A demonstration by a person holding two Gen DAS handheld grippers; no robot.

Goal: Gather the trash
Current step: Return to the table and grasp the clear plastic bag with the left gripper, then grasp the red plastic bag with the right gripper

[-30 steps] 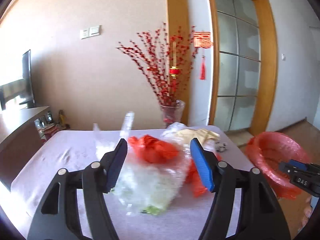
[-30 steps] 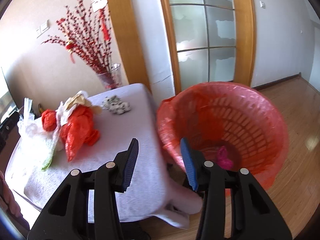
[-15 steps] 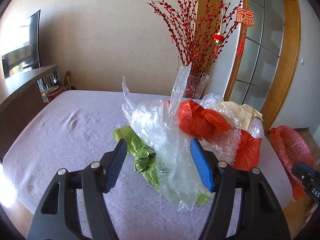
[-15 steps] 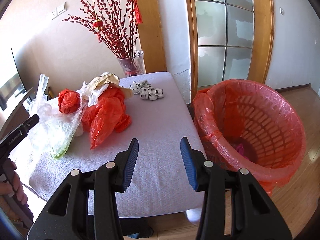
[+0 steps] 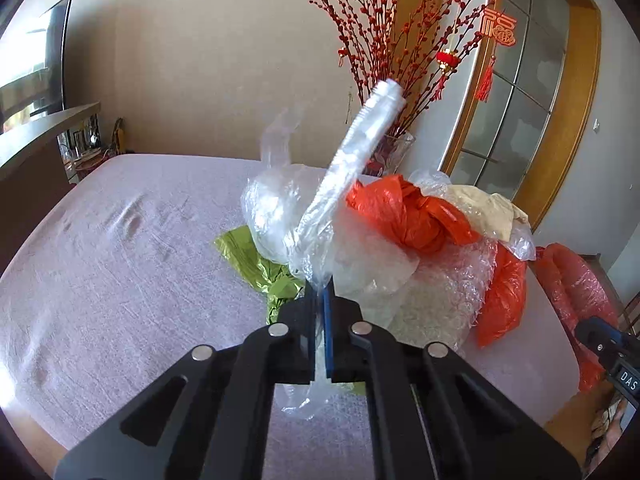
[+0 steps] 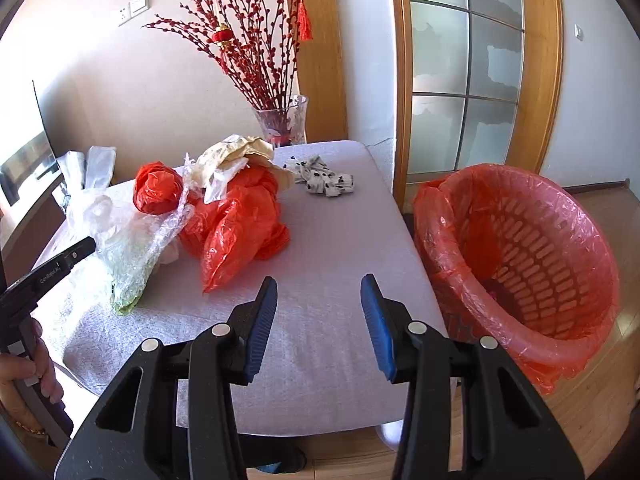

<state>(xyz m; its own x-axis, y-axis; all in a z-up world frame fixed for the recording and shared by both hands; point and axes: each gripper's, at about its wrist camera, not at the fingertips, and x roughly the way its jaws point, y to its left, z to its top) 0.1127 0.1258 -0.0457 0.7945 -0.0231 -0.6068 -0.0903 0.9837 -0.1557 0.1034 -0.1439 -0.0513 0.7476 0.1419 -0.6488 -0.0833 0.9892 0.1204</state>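
A heap of trash lies on the grey-clothed table: clear plastic film, a green bag, bubble wrap, a red bag ball and a beige wrapper. My left gripper is shut on the clear plastic film at the heap's near edge. In the right wrist view the heap shows as the clear film, the red ball and a larger red bag. My right gripper is open and empty above the table's near right part. The red-lined basket stands to its right.
A glass vase of red branches stands behind the table's far edge. A black-and-white spotted cloth lies at the far right of the table. A dark cabinet with a TV is on the left. Glass doors are behind the basket.
My left gripper has moved in on the heap and shut on the clear plastic film. My right gripper has swung left from the basket to over the table, still open.
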